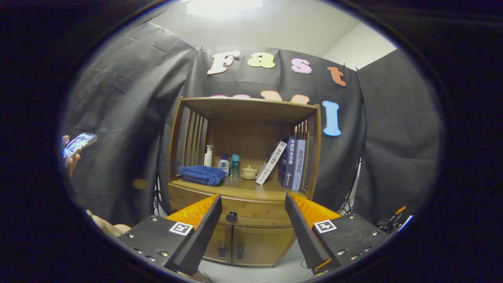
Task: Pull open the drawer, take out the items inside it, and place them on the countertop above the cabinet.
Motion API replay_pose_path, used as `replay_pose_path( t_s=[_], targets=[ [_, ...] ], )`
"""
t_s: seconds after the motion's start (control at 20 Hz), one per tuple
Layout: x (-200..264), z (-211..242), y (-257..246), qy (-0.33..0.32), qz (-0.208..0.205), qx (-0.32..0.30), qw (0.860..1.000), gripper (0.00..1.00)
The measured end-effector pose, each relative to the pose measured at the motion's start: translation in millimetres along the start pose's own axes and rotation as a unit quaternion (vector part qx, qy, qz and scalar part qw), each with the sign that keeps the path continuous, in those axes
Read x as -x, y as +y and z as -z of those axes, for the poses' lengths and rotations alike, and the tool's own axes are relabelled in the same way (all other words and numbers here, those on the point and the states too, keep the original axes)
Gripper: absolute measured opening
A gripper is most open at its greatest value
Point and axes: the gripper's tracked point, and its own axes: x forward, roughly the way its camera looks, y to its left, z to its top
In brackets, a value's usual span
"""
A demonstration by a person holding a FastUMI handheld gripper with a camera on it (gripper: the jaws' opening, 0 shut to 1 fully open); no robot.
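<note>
Taking the drawer knob (231, 216) as the landmark: far to its left a hand (71, 161) holds a phone (79, 144). Above and left of the knob, on the countertop (239, 188), lie a blue towel (202, 174), then bottles (222, 160) and a small cup (249, 172); above and right lean books (289, 162), probably to leave the front free. The drawer (251, 212) is closed. The gripper (253, 208) is level, fingers spread wide and holding nothing, with the knob between them, nearer the left finger.

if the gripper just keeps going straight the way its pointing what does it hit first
Probably the closed drawer front of the cabinet, near its dark knob. The open gripper is aimed there with nothing between, though depth is hard to judge.
</note>
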Motion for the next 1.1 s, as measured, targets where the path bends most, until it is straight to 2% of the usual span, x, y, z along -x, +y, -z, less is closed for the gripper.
replay_pose_path(
  t_s=[0.3,0.6,0.8,1.1],
  targets=[
    [-26.9,11.7,19.4,-0.001,-0.014,0.006,1.0,0.96],
    [-82.8,38.5,32.4,-0.001,-0.003,0.005,1.0,0.96],
    [-124.5,78.5,45.0,0.021,-0.006,0.008,1.0,0.96],
    [-171.9,151.5,61.6,0.091,-0.015,-0.02,0.996,0.97]
  ],
)
